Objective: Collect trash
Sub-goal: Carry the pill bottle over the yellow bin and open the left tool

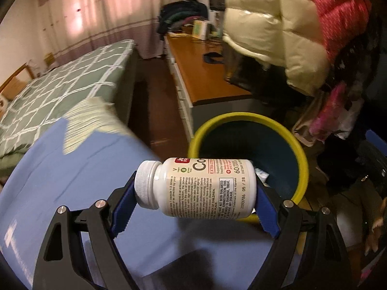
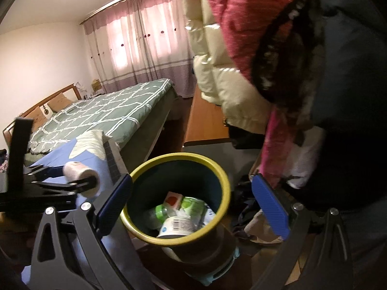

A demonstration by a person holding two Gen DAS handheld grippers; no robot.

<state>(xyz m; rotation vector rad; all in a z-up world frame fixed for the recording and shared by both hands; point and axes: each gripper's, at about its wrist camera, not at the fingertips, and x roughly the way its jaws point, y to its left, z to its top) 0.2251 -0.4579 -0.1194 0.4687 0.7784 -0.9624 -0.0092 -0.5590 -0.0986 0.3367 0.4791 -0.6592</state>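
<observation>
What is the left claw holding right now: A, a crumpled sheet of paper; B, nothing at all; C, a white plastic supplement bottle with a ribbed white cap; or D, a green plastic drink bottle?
C: the left claw grips a white plastic supplement bottle sideways between its blue pads, cap on one pad and base on the other, beside the yellow-rimmed dark bin.
</observation>
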